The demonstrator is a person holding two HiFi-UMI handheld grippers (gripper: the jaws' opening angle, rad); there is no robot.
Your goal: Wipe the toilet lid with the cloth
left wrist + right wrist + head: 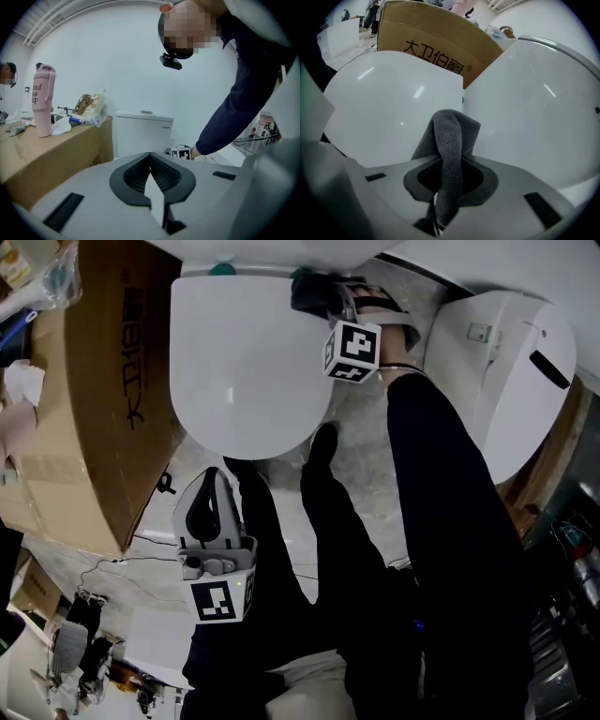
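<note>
One white lid (239,352) beside cardboard box (94,399)

Cloth (450,131) lower end buried between right gripper (451,161) pads. Head view: toilet lid (244,362) rear cut by top edge beside that gripper. Small clutter (86,105) on cardboard box (56,154), left of left gripper (150,155), too small to identify.

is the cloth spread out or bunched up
Bunched up: the right gripper has its jaws shut on the dark cloth, which sticks out as a folded, doubled-over wad by the white toilet lid.
</note>
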